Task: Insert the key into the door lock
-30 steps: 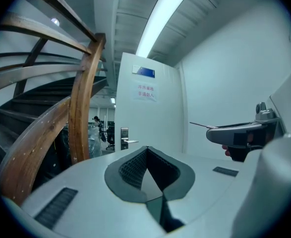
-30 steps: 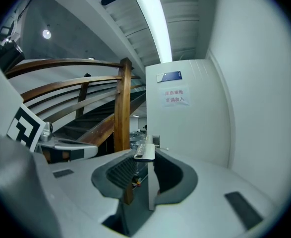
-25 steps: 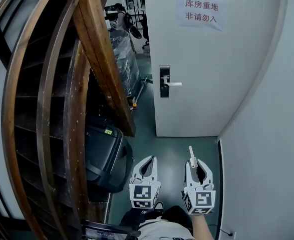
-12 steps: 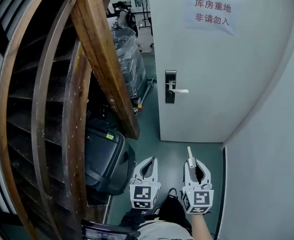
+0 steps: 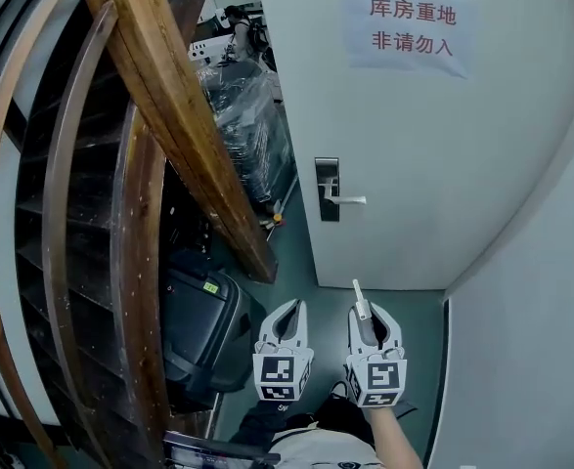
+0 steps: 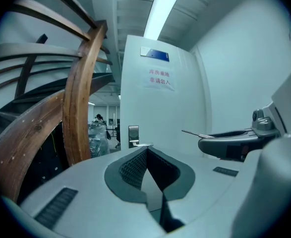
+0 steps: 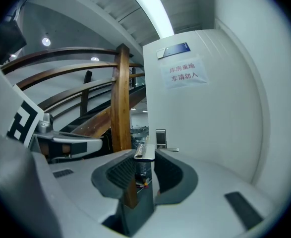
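Note:
The white door (image 5: 414, 145) stands ahead with its black lock plate (image 5: 327, 189) and silver lever handle (image 5: 351, 200). My right gripper (image 5: 363, 313) is shut on a silver key (image 5: 358, 296) whose blade points up toward the door, well short of the lock. In the right gripper view the key (image 7: 144, 150) sits between the pads, with the lock plate (image 7: 160, 137) just beyond it. My left gripper (image 5: 288, 311) is shut with nothing in it, beside the right one. The left gripper view shows its tips (image 6: 146, 150) closed below the distant lock plate (image 6: 133, 135).
A curved wooden stair rail (image 5: 169, 96) and dark steps fill the left. A black case (image 5: 203, 320) stands on the floor under it. A plastic-wrapped load (image 5: 242, 115) sits past the door's edge. A paper sign (image 5: 404, 27) hangs on the door. A white wall (image 5: 541, 340) closes the right.
The door and its lock have grown a little larger and sit lower in the head view. Both grippers keep their pose; the right one with the key has shifted slightly left.

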Motion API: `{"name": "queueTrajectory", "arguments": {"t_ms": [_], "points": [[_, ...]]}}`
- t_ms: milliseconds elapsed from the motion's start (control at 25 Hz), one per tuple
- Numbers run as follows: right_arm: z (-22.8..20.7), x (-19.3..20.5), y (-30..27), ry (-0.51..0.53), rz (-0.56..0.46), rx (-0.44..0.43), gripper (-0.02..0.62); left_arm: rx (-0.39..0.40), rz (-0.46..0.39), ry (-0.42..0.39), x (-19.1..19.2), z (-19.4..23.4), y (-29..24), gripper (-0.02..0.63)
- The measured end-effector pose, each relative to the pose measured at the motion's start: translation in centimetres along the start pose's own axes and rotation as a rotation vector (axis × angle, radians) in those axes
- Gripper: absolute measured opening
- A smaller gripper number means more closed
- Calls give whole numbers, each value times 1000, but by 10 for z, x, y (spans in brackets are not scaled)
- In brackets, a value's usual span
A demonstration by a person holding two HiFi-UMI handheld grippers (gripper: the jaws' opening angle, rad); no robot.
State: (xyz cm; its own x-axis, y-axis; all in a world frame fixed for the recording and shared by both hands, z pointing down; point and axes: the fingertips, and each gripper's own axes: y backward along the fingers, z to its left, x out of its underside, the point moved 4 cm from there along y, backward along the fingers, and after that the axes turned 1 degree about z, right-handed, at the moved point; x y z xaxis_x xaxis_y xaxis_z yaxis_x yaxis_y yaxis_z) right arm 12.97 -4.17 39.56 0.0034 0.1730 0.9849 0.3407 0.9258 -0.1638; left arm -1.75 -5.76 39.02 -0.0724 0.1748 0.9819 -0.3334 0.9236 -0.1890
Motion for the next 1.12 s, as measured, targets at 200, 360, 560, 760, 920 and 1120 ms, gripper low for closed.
{"name": "queueTrajectory", "arguments": {"t_ms": [200,360,560,760,920,1120], "points": [[-10,14,-33,-16,46,-7,117,-19,42,17,14,8,-23,2],[-13,26,-64,-13,86,0,117,-17,70,17,28,18,-41,2],[-8,45,-106,0,115,18,117,0,110,30,57,37,-64,2],[-8,59,-151,19,109,47,117,19,122,29,82,63,-89,2],[-9,73,-179,36,102,70,117,25,110,30,100,82,-107,2],[-15,102,-214,54,103,89,117,21,87,31,125,98,-129,2]]}}
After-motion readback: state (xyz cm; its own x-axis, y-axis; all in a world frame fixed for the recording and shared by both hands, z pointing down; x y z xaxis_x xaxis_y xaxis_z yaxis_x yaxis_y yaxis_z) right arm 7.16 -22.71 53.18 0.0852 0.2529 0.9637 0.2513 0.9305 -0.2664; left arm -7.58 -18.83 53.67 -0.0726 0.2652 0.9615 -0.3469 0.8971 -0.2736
